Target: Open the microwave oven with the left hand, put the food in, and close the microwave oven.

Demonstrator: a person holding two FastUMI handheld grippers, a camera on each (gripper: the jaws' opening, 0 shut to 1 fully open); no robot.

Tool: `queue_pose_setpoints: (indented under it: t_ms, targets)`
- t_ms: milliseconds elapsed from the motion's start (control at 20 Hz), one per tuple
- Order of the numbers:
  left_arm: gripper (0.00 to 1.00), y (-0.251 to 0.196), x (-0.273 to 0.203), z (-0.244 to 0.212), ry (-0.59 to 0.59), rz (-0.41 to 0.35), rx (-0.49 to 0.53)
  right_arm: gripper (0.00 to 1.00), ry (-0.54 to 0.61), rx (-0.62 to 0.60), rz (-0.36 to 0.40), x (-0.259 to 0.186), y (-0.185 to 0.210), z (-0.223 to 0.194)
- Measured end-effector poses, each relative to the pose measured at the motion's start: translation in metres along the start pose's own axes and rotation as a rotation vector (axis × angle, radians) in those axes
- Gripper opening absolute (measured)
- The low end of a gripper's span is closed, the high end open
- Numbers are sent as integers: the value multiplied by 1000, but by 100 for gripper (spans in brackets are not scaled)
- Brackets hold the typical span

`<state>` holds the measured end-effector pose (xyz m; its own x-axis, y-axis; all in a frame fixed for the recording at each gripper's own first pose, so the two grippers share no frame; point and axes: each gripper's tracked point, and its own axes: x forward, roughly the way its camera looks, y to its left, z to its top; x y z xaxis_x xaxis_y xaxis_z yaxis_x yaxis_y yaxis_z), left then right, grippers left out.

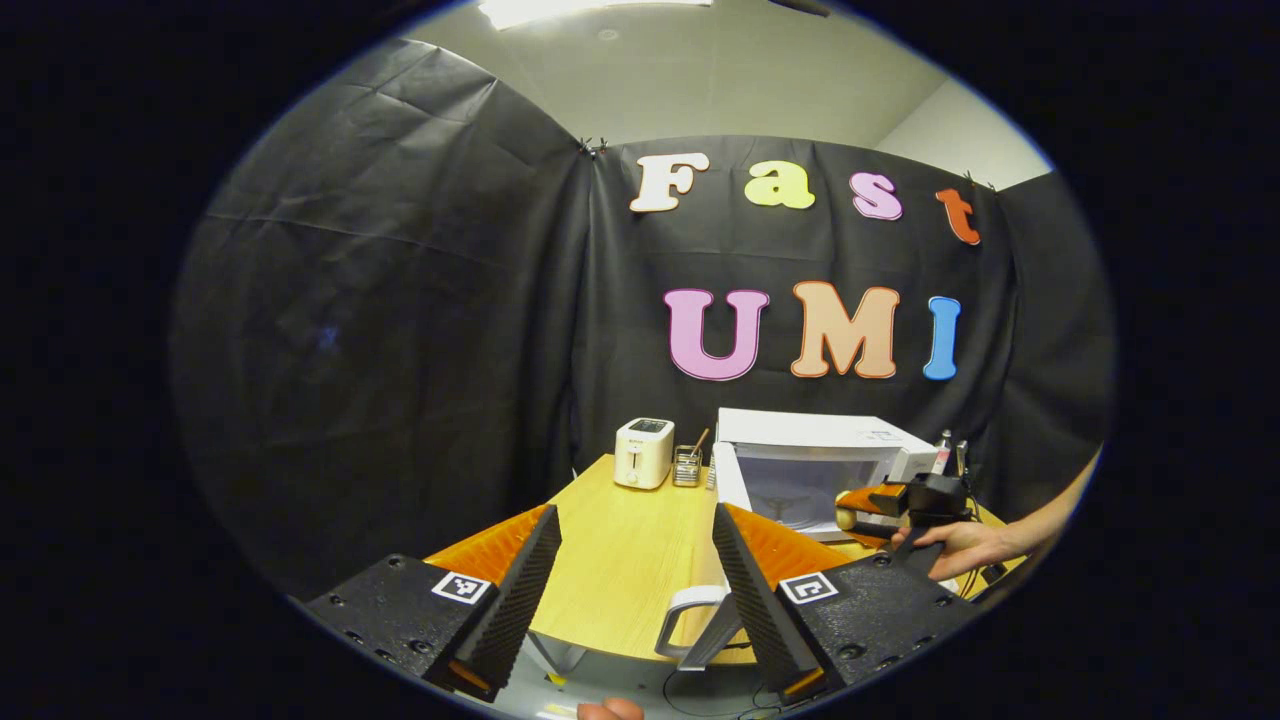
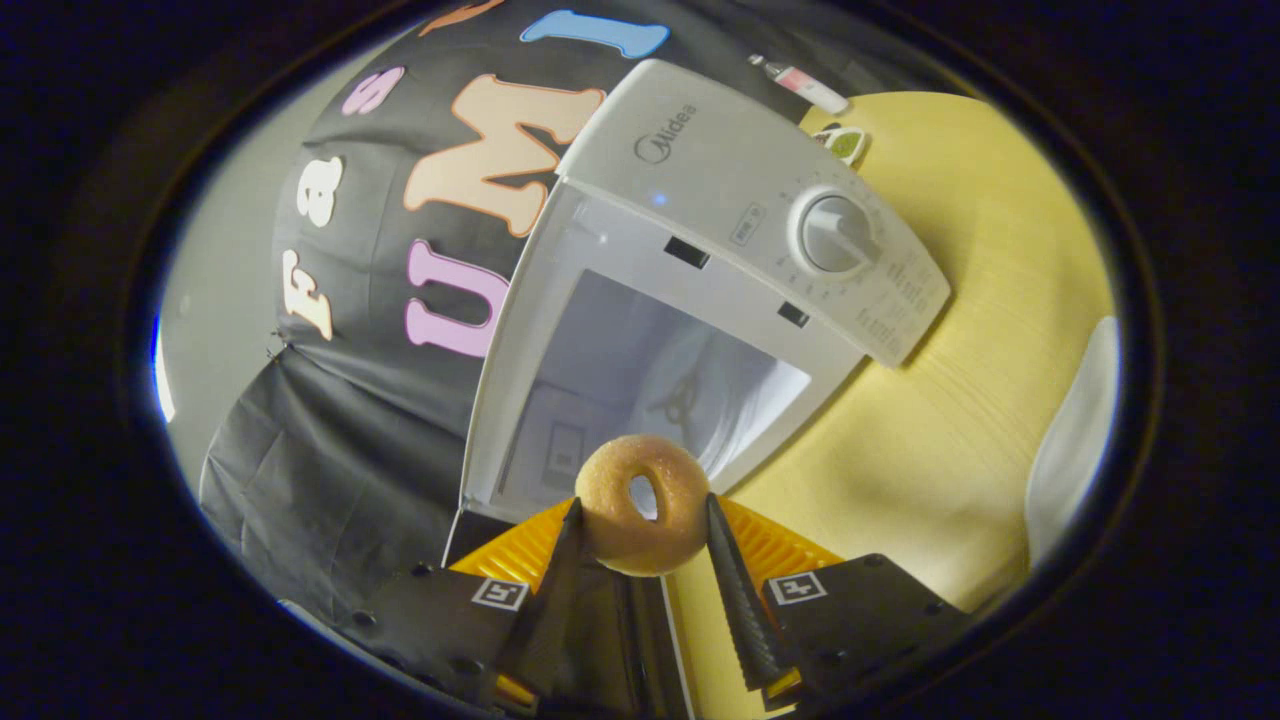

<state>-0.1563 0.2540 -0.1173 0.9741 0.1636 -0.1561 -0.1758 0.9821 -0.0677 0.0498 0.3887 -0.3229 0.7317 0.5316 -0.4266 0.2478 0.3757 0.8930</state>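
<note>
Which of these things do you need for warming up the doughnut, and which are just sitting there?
Needed:
- doughnut, pinched in the right gripper
- microwave, door already open
- left gripper, open and holding nothing

Just sitting there:
- toaster
- little holder beside the toaster
- white chair at the wooden table

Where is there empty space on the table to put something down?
The table is bare across the wide strip between the toaster and its near edge, left of the open microwave. In the right gripper view, bare wood also lies beside the microwave's dial panel. It's crowded at the microwave mouth, where the right gripper holds the donut.
</note>
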Motion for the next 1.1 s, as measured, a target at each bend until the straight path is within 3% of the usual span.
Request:
queue_pose_setpoints:
  t_ms: [50, 100, 150, 250, 300, 500, 600, 700, 750, 800, 850, 1000, 1050, 1100]
  targets:
    - [89, 0, 0, -1, 11, 4, 6, 78, -14, 18, -8, 11, 0, 1]
    - [85, 1, -1, -6, 27, 10, 15, 72, -19, 42, -10, 21, 1, 0]
    - [89, 3, -3, -7, 42, 19, 25, 65, -31, 57, -11, 30, 1, 0]
    - [89, 5, -12, -9, 61, 31, 47, 78, -59, 86, 3, 48, 6, -1]
    - [89, 5, -14, -8, 65, 37, 57, 65, -70, 91, 7, 54, 9, -2]
    - [86, 6, -22, -11, 99, 45, 49, 65, -88, 125, -18, 84, 9, -11]
    - [89, 8, -23, -6, 88, 51, 36, 65, -105, 114, -22, 92, 10, -11]
    - [86, 12, -24, -8, 90, 64, 20, 72, -112, 93, -48, 101, 3, -7]
    - [86, 15, -24, -9, 96, 75, 9, 71, -122, 93, -58, 104, 0, -4]
    - [89, 18, -23, -11, 99, 87, 1, 65, -133, 94, -67, 105, -1, 0]
    - [89, 22, -24, -11, 99, 102, -7, 71, -153, 90, -75, 109, -4, 4]
    - [89, 31, -27, -16, 106, 126, -8, 71, -188, 82, -79, 114, -8, 12]
    - [89, 33, -28, -18, 118, 132, -9, 64, -193, 82, -78, 114, -8, 12]
    - [86, 35, -28, -19, 119, 135, -13, 71, -196, 83, -77, 115, -8, 12]
